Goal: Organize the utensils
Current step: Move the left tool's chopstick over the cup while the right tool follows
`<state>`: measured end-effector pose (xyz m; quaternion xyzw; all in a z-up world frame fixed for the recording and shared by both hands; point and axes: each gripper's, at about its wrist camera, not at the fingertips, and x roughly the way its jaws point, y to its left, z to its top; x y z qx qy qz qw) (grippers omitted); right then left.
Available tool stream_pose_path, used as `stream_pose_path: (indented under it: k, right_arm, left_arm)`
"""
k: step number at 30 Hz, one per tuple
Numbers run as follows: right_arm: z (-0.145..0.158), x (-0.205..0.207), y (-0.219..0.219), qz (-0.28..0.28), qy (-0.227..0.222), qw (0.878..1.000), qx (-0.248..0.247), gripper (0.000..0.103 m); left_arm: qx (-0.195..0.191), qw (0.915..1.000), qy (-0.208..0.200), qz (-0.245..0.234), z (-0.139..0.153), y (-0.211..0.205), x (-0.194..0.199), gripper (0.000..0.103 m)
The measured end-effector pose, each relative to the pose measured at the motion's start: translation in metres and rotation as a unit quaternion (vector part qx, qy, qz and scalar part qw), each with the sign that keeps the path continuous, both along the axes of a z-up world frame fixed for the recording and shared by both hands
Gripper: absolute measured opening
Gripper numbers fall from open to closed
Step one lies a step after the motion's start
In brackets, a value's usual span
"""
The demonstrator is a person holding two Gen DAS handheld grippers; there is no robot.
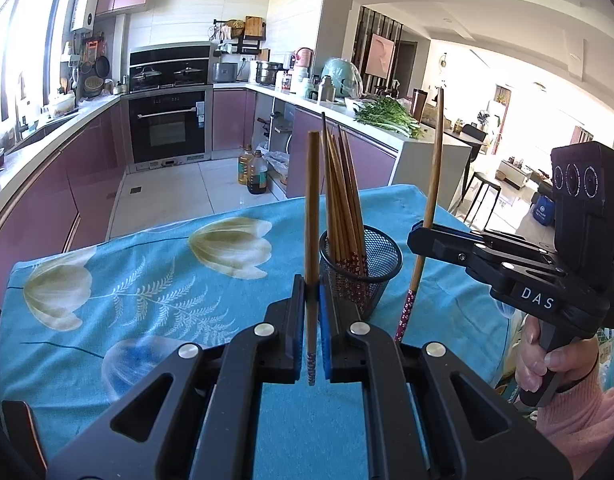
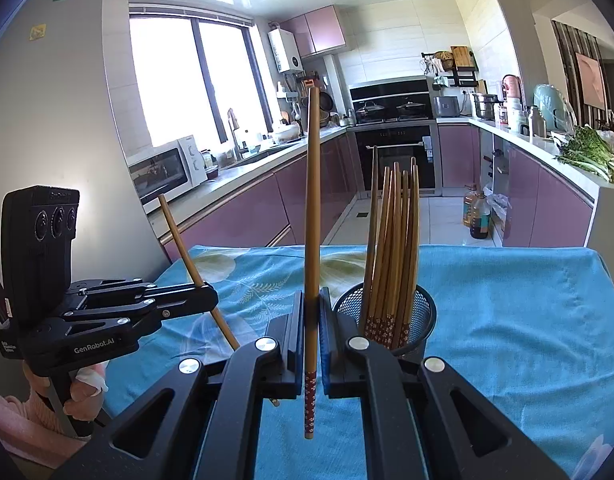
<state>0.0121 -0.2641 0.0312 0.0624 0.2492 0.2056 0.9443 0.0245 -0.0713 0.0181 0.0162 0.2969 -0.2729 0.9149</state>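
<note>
Left gripper: the black two-finger gripper with blue pads (image 1: 311, 300) is clamped tight on one brown wooden chopstick (image 1: 311, 216), which stands nearly upright between the pads, its patterned end hanging below them.
Right gripper: the matching black gripper (image 2: 313, 316) is closed just as tight on a second brown wooden chopstick (image 2: 311, 200), also close to upright, its red flower-patterned tip pointing down over the cloth.
Holder: a black wire-mesh cup (image 1: 381, 258) stands on the table just beyond the left gripper's tips and beside the right gripper's, on its right.
Bundle: a cluster of matching wooden chopsticks (image 1: 341, 200) stands in the cup, patterned ends down, leaning toward one side.
Held sticks and cup: both held chopsticks are outside the cup, near its rim and above the cloth.
Table: a turquoise cloth printed with pale tulips and fern leaves (image 1: 155, 280) covers it.
Hands: a hand in a pink knitted sleeve (image 1: 547, 356) grips the right tool's handle; the other hand (image 2: 81, 392) holds the left one.
Surroundings: mauve kitchen cabinets (image 2: 243, 216) line the walls behind the table.
</note>
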Motion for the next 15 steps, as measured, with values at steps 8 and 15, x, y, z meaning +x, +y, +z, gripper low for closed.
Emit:
stream_pose_path:
  k: [8,15]
  right_arm:
    - [0.005,0.000,0.000,-0.003,-0.010,1.000,-0.002,0.006]
    - [0.010,0.002,-0.004,-0.005,-0.017,1.000,0.000,0.006]
  left_arm:
    - [-0.001,1.0000,-0.006,-0.003,0.006,-0.002,-0.001,0.007]
    - [-0.008,0.9998,-0.014,-0.014,0.017,-0.004,-0.001,0.008]
